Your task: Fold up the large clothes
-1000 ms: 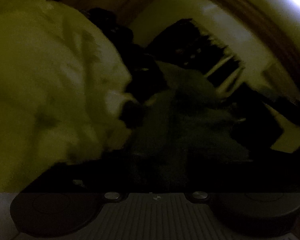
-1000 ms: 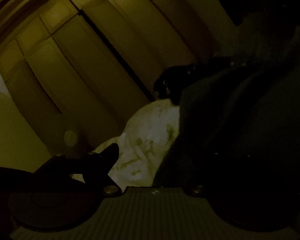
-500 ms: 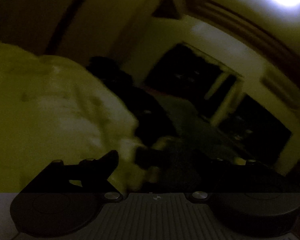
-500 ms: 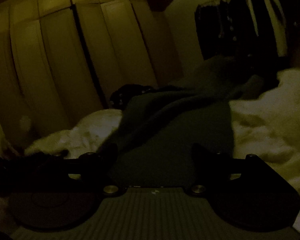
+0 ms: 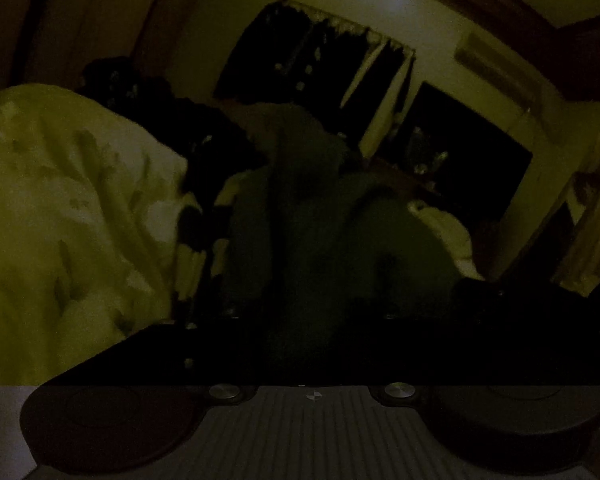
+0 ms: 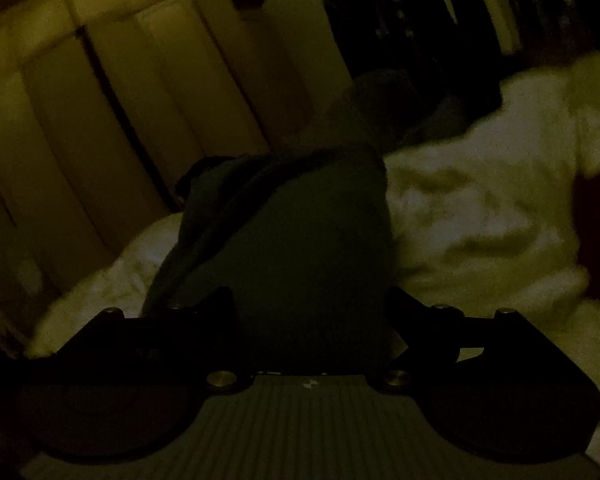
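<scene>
The dark garment [image 6: 300, 240] lies heaped on the pale bed [image 6: 480, 208], its near end running between the right tool [image 6: 308, 304]'s spread, opening fingers, gripped by neither. The left tool [image 5: 300, 344] (fingers lost in darkness) is closing, with the garment [image 5: 320, 240] just ahead; whether it grips I cannot tell.

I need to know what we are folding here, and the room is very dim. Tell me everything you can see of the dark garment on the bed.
The dark garment looks like soft, thick cloth, dark green or grey; the light is too low to tell. It lies unfolded and rumpled on the pale patterned bedding, stretching away from the camera in long folds towards a bunched far end. In the left wrist view it is a dark heap beside the bedding. Its near edge lies between the right gripper's spread fingers; contact cannot be told.
</scene>
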Available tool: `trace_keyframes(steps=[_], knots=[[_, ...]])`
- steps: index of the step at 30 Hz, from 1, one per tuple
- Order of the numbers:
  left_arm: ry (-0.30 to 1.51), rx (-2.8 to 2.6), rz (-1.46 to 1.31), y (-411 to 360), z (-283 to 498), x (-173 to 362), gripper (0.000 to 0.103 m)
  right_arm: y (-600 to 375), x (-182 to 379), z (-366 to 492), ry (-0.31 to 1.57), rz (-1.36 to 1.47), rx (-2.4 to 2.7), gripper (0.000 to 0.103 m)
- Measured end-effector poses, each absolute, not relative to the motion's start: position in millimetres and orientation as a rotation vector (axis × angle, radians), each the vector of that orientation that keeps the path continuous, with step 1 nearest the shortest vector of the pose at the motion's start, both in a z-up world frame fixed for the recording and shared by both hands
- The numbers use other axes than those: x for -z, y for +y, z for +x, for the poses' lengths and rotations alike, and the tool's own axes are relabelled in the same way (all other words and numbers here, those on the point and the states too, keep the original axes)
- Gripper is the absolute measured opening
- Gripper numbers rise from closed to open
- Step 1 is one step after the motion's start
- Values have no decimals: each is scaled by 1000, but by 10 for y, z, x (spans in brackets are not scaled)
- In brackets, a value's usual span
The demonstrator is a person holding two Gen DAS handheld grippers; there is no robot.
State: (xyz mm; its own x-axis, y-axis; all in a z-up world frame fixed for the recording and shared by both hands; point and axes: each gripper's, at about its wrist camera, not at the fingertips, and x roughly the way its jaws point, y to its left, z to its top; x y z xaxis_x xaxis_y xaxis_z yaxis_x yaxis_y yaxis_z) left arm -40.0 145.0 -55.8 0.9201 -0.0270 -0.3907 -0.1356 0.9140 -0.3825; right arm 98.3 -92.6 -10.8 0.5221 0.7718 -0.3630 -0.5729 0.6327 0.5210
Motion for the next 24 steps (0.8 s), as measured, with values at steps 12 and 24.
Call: trace_keyframes(steps=[12, 24], knots=[[335, -151, -470, 1685, -510, 578, 63, -858, 184, 877, 592, 349, -915, 58], [437, -243, -481, 1746, -269, 993, 52, -671, 296, 867, 634, 192, -819, 70]])
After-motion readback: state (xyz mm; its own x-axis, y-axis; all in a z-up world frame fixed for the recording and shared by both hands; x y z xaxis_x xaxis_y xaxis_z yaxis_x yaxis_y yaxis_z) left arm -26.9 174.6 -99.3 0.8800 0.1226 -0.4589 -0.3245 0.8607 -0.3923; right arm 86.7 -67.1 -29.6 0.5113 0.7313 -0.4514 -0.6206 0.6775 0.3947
